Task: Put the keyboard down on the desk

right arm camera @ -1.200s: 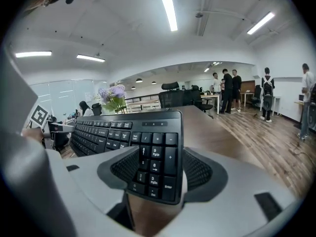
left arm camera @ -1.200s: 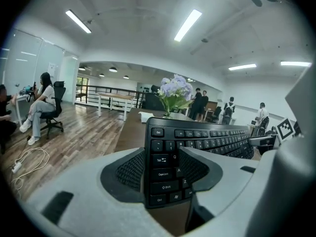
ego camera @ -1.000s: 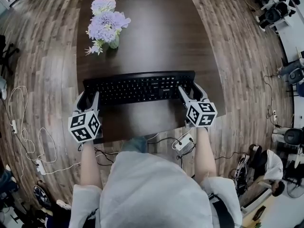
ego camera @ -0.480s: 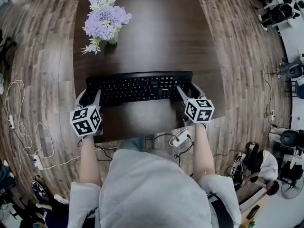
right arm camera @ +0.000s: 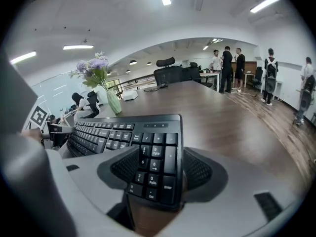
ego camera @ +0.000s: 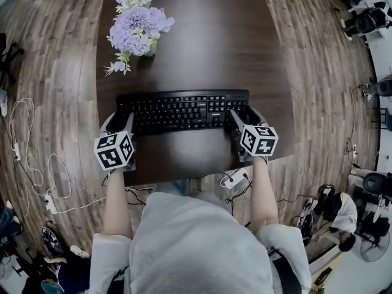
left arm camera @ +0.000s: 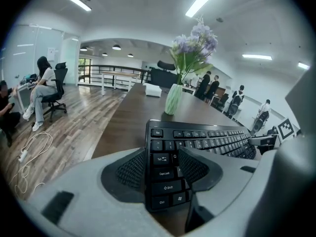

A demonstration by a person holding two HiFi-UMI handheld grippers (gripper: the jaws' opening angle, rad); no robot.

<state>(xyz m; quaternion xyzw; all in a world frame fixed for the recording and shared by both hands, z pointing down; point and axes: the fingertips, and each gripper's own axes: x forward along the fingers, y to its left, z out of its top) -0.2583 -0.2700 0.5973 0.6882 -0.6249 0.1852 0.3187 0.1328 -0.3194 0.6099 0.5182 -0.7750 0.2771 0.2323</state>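
Note:
A black keyboard lies lengthwise across the near part of the dark wooden desk. My left gripper is shut on its left end, and the Tab to Ctrl keys sit between the pads. My right gripper is shut on the number-pad end. In both gripper views the keyboard's near edge looks slightly above the desk top. I cannot tell whether its underside touches the wood.
Purple flowers in a pale green vase stand on the desk behind the keyboard's left half. A white power strip and cables lie on the wood floor near the desk. People and office chairs are far behind.
The keyboard looks smaller against the desk than a second ago. It has sunk toward the desk top with both grippers still on its ends.

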